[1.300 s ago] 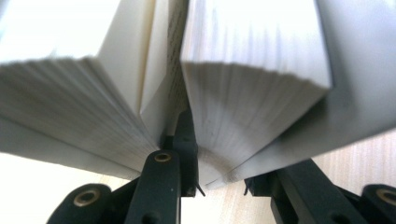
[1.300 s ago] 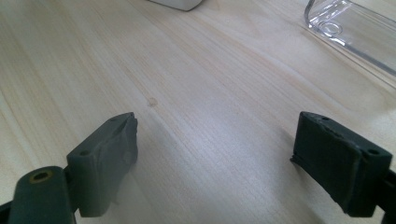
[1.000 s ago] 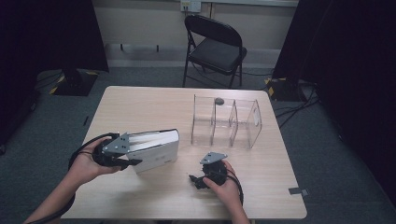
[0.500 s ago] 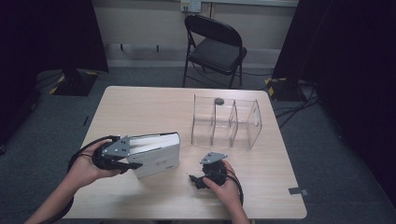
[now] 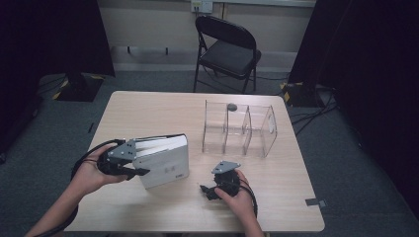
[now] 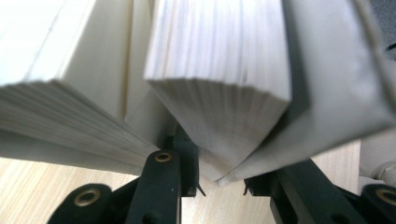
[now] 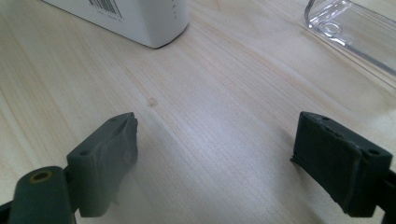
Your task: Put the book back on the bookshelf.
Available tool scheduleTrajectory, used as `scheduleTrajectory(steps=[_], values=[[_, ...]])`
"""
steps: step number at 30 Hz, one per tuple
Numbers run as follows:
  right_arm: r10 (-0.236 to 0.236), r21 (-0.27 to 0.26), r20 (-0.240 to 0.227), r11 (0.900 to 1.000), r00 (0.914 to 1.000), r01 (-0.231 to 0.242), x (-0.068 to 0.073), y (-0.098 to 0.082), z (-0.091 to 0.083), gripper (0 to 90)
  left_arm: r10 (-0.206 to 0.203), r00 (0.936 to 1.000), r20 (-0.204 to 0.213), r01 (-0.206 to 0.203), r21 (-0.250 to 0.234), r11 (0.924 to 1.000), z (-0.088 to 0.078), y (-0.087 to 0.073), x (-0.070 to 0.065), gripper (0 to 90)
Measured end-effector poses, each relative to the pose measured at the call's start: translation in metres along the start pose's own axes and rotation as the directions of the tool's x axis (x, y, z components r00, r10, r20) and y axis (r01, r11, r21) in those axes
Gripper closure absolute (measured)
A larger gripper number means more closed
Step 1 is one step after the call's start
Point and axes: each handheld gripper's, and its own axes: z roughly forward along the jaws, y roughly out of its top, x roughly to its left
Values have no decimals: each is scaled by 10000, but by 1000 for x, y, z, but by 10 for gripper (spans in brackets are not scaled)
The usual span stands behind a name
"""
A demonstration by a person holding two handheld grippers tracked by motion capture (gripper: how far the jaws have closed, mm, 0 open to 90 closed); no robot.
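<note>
My right gripper (image 5: 210,190) rests on the bench (image 5: 148,108), jaws wide apart. My left gripper (image 5: 136,165) is clamped on the white book (image 5: 165,160), standing left of the clear divider rack (image 5: 239,128) beyond.

High view overhead, gripper views close, sharing table (image 5: 163,111)

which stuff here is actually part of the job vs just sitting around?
In the job:
- white book, gripped by the left tool
- clear divider rack, probably its destination
- right tool, open, idle on the table

Lying about:
- folding chair
- small dark object behind the rack
</note>
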Motion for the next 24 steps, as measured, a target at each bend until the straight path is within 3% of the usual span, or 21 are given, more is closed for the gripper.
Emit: scheduleTrajectory(steps=[3, 10, 24], values=[[-7, -6, -20, 10000, 10000, 7, 0, 0, 0, 126, -99, 10000, 5, 99, -139, 9999, 1, -1, 2, 708], [-7, -6, -17, 10000, 10000, 7, 0, 0, 0, 126, -164, 9998, -144, 164, 61, 9998, 1, 0, 3, 693], [-25, -9, 75, 10000, 10000, 25, 1, 1, 1, 118, -571, 9977, -364, 570, -48, 9984, 4, -6, 3, 572]])
